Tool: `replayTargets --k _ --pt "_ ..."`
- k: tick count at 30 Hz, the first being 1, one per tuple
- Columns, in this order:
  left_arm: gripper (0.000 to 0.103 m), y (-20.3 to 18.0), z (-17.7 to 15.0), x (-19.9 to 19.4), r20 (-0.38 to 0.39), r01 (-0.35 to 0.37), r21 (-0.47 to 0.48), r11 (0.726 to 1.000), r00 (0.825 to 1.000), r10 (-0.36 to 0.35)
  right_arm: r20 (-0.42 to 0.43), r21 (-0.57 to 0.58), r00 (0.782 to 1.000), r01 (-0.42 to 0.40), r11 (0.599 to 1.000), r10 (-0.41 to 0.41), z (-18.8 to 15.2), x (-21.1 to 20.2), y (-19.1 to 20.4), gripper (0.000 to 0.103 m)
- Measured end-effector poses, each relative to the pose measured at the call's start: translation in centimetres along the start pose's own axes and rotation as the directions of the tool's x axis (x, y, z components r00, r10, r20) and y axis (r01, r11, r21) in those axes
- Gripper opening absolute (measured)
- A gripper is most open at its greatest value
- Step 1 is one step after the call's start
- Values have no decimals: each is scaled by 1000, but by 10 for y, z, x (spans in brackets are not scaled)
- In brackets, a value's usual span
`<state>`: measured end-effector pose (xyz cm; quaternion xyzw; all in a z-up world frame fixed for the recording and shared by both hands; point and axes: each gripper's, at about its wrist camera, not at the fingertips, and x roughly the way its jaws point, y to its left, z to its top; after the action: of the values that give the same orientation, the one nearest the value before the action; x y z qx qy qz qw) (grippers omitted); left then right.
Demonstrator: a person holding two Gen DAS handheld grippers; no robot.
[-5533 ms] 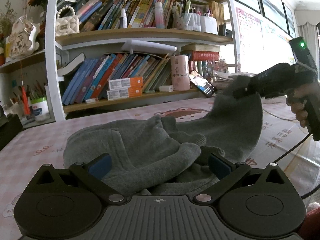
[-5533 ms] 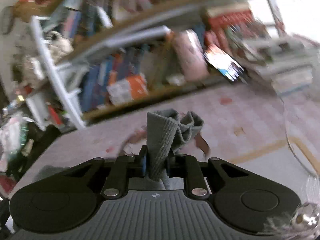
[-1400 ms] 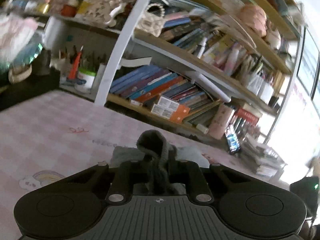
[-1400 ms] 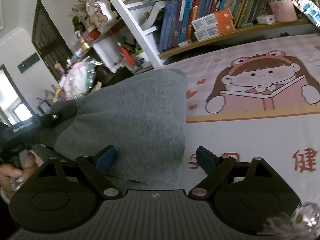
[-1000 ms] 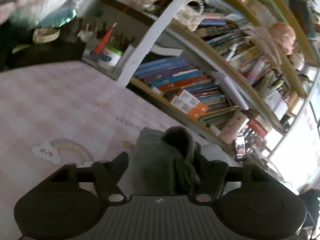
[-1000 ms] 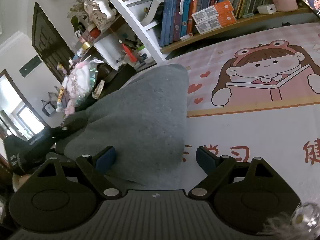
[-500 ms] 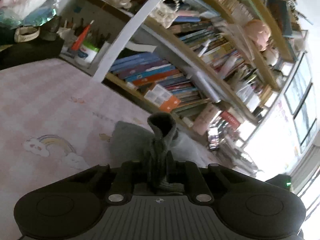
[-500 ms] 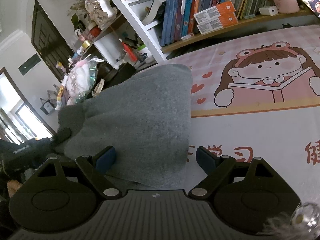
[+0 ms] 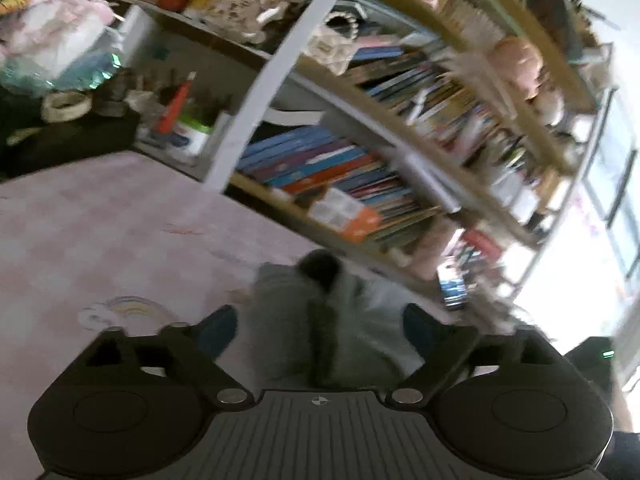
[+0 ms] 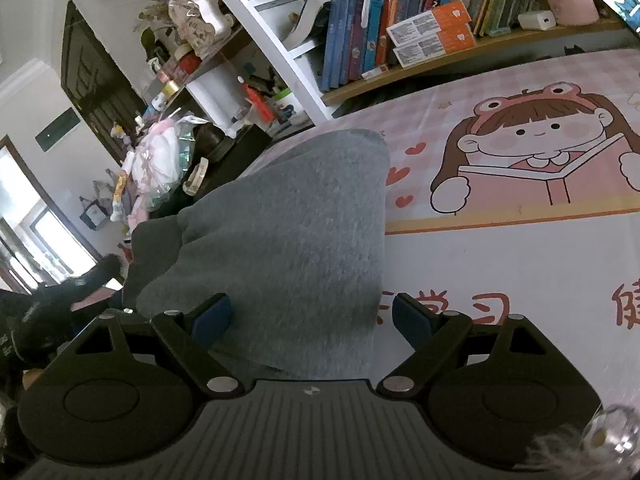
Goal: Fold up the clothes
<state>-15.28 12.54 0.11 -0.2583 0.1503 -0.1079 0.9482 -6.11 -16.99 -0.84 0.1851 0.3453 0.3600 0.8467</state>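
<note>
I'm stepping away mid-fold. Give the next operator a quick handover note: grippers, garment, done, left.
Left gripper: open, holding nothing; a bunched edge of the grey garment sits between its fingers, blurred.
Right gripper: open, over the garment's near edge, not gripping.
Garment: lying on the pink mat, mostly flat with a bunched end on its left side.
Done: apparently laid down or partly folded.
Left: regrip, finish folding and tidy the bunched end.
</note>
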Motion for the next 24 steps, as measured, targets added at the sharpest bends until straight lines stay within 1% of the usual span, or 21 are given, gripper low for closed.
replayTargets --k 5,9,12,13,14,15,16,17,18,19,20,22,24 --pt "100 -2 -5 26 -99 -22 -19 1000 995 20 4 97 1000 -20 995 20 6 3 -11 87" --pt "100 4 -8 46 -179 -58 -56 997 983 47 -26 162 999 -22 986 26 14 11 -18 87" --pt "100 16 -10 56 -219 -42 -146 988 976 9 -48 184 998 -29 982 38 19 17 -19 85" --pt "99 17 -11 57 -222 -37 -156 987 975 1 -59 186 997 -30 982 42 20 19 -18 84" --pt "98 17 -11 58 -222 -32 -158 987 975 -4 -69 188 997 -32 982 45 22 22 -17 81" --pt "97 18 -11 60 -221 -27 -160 987 975 -10 -80 189 995 -35 981 51 23 25 -16 78" --pt "88 17 -13 61 -225 -21 -163 986 974 -16 -93 191 994 -40 981 58 24 29 -14 74" --pt "86 16 -14 63 -231 -16 -165 986 973 -23 -100 179 993 -39 983 58 25 31 -11 65" --pt "81 14 -15 64 -231 -19 -152 988 973 -16 -101 152 994 -32 988 48 26 32 -6 62" --pt "74 12 -15 64 -228 -27 -134 991 974 -5 -92 113 995 -26 993 36 26 30 0 53" --pt "70 11 -15 63 -219 -26 -128 991 976 -3 -72 58 997 -20 998 24 27 27 8 46" --pt "62 9 -15 59 -195 -18 -123 992 981 -7 -30 -56 1000 -8 998 6 27 20 24 40" --pt "61 9 -14 58 -184 -6 -117 993 983 -16 -5 -152 1000 -8 988 7 25 13 36 39"
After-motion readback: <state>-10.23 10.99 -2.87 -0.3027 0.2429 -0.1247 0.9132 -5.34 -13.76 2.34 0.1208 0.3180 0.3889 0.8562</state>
